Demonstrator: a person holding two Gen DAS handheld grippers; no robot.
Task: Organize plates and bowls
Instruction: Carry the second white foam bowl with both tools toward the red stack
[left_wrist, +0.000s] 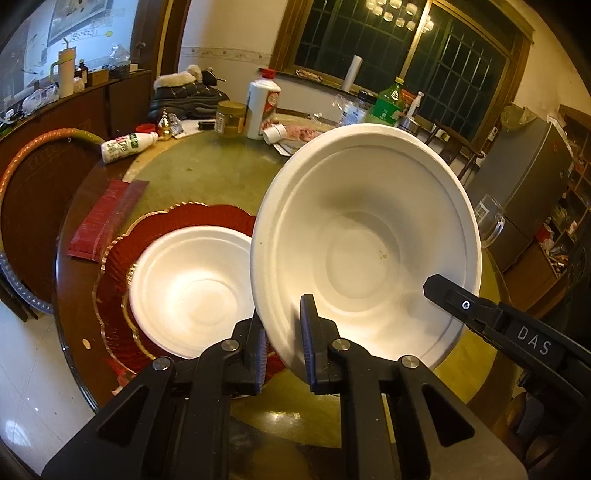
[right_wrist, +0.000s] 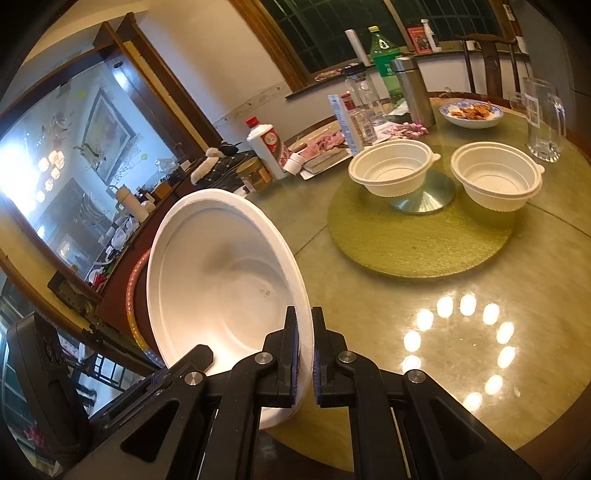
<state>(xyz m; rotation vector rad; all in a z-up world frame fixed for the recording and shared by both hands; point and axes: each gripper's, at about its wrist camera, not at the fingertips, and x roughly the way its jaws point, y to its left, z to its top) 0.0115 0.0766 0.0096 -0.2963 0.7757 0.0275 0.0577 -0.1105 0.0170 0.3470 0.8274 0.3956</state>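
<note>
Claws (left_wrist: 283, 339) (right_wrist: 304, 356) are both pinching one tilted white bowl's (left_wrist: 369, 240) rim at six o'clock, risking tearing it if they diverge.

Left gripper (left_wrist: 283, 341) and right gripper (right_wrist: 304, 356) both clamped, side by side.

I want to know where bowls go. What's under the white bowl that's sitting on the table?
A red plate with a gold wavy edge lies under the resting white bowl. The plate's middle is covered by the bowl, and the held bowl hides its right side.
</note>
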